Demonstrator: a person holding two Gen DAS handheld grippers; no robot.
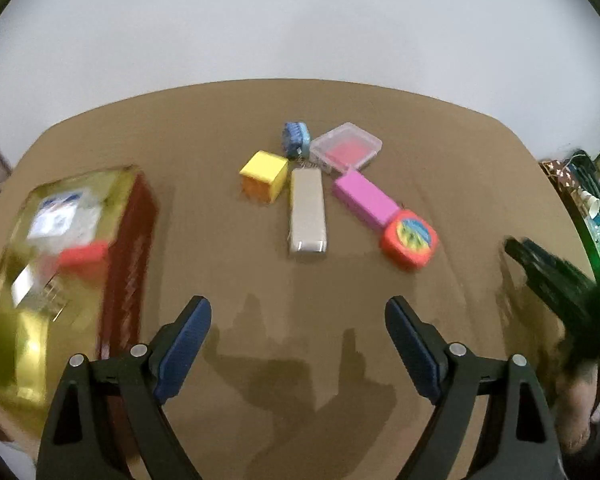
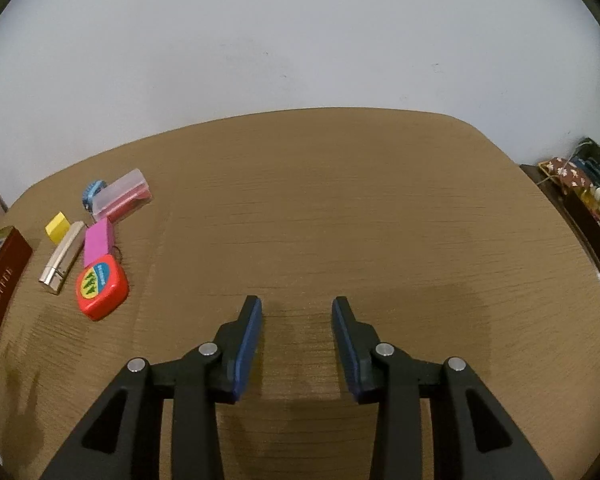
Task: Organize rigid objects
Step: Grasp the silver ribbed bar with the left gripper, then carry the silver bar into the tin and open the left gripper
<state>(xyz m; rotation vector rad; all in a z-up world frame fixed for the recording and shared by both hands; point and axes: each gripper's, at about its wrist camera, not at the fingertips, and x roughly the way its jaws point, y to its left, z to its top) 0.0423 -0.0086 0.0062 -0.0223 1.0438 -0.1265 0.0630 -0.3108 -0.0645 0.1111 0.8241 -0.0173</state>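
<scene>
My left gripper [image 1: 298,312] is open and empty above the brown table [image 1: 380,320]. Ahead of it lie a yellow cube [image 1: 265,176], a silver bar [image 1: 307,211], a pink block [image 1: 363,197], a red tape measure [image 1: 409,238], a clear case with a pink insert [image 1: 346,148] and a blue roll [image 1: 296,138]. A gold-lined box [image 1: 60,280] at the left holds a red block [image 1: 85,256] and other blurred items. My right gripper [image 2: 297,308] is open and empty. The same pile lies at its far left, with the tape measure [image 2: 100,286] nearest.
The other gripper [image 1: 560,284] shows blurred at the right edge of the left wrist view. The box's dark red side [image 2: 0,292] sits at the left edge of the right wrist view. A cluttered shelf [image 2: 592,196] stands beyond the table's right edge. A white wall is behind.
</scene>
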